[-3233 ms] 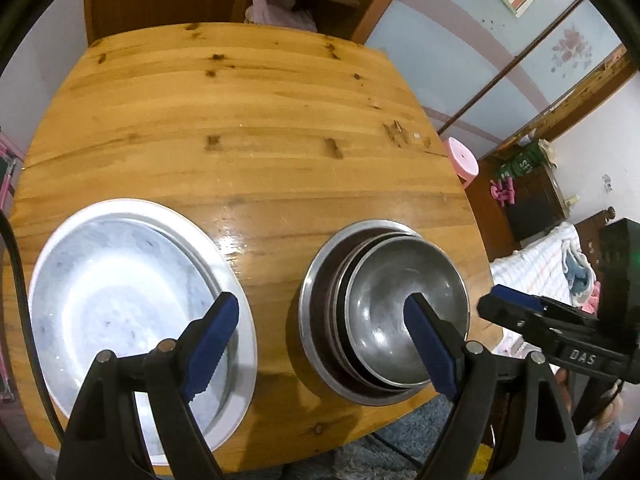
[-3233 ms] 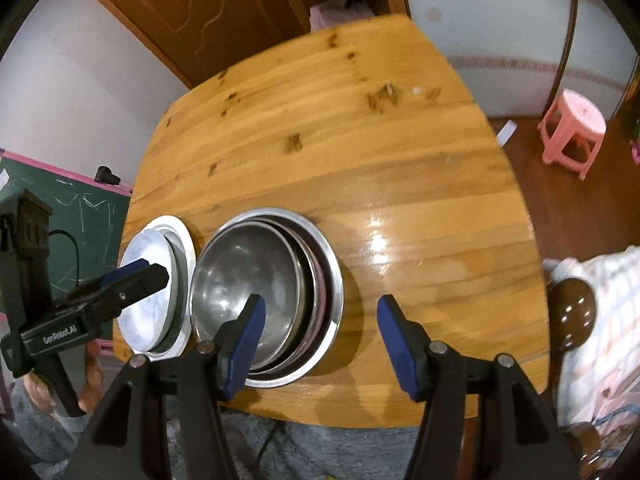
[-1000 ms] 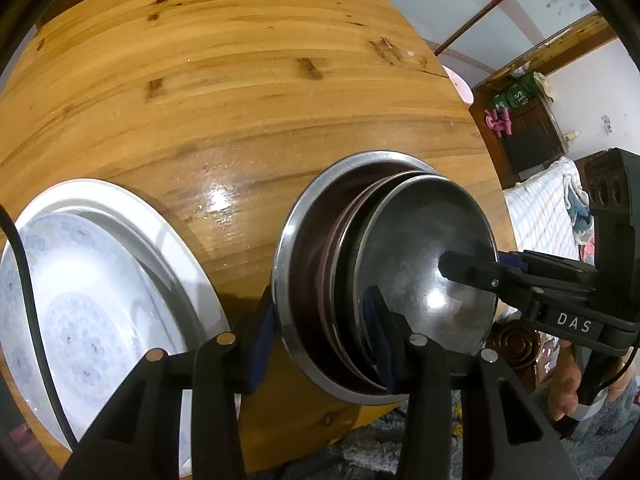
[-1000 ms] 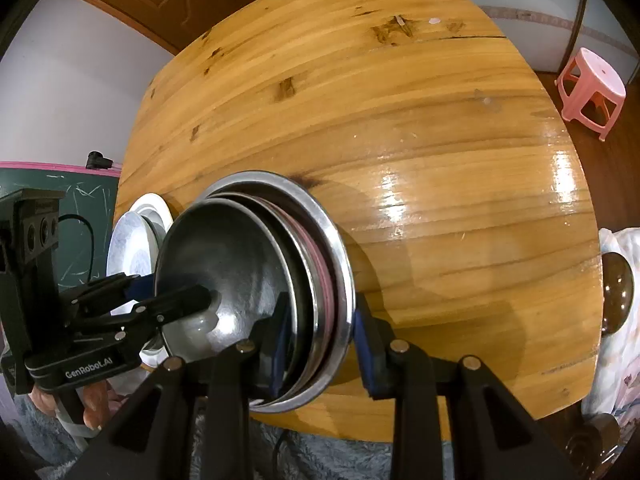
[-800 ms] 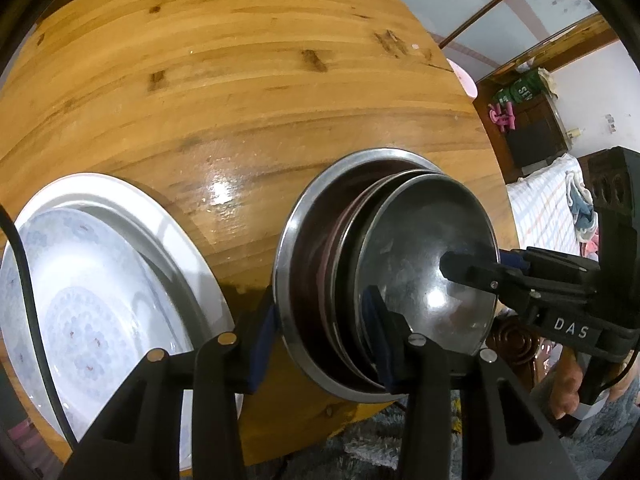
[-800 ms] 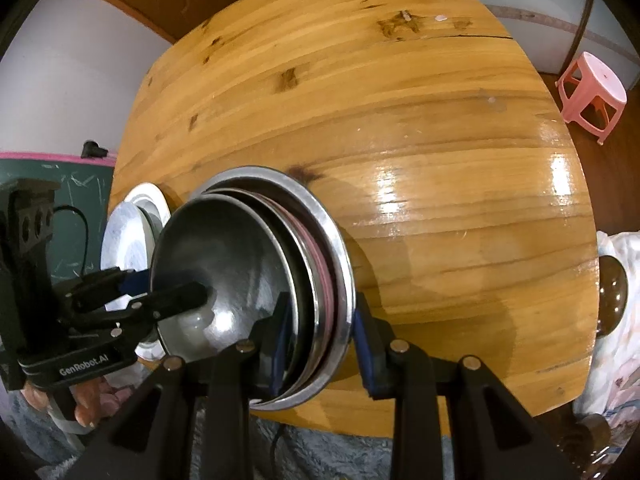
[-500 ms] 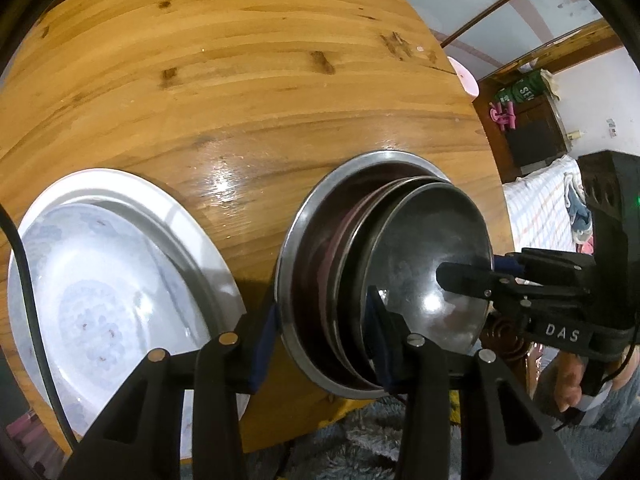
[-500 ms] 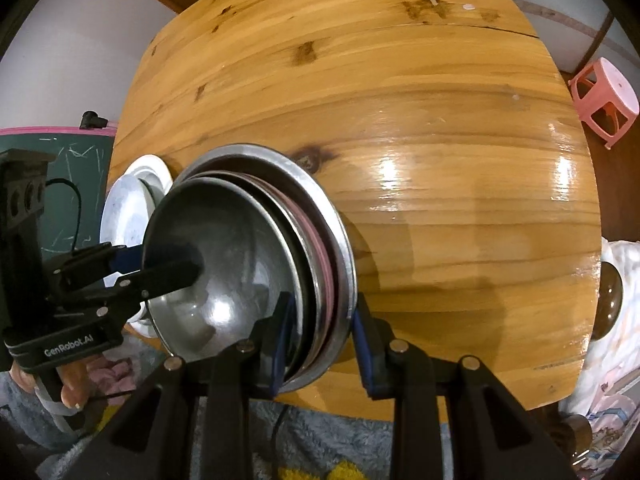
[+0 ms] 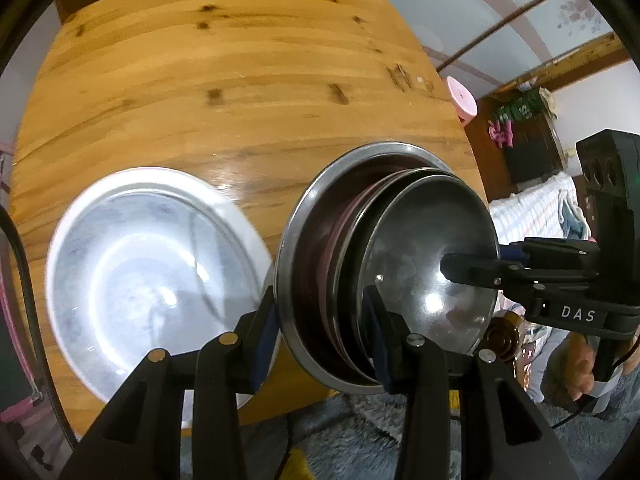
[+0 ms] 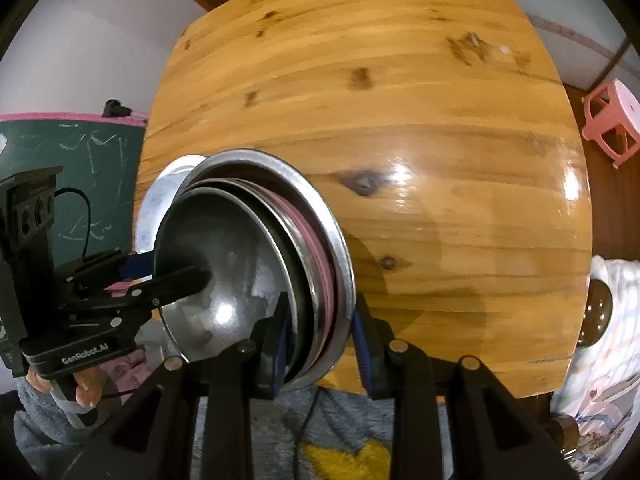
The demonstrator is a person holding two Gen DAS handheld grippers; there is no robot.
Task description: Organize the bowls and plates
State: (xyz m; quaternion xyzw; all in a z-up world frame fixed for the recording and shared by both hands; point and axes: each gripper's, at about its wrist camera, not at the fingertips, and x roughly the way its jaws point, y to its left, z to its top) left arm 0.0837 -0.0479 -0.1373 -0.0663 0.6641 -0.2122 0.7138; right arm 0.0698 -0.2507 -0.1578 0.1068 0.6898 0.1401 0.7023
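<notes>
Left gripper [image 9: 322, 330] and right gripper [image 10: 320, 336] both pinch metal bowl stack [image 9: 400, 264], steadying opposite rims; white plate [image 9: 152, 264] waits left.

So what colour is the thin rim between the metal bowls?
Pink rim, clearest in the right wrist view.

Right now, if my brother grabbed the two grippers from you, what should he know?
Left gripper: shut on the bowl stack, left rim.
Right gripper: shut on the same stack, right rim.
The stack looks lifted off the table and hangs over its near edge.
The white plate lies on the table, left of the stack.
Done: stack gripped by both grippers.
Left: carry it and set it down, likely on the plate. Keep both grippers shut.
</notes>
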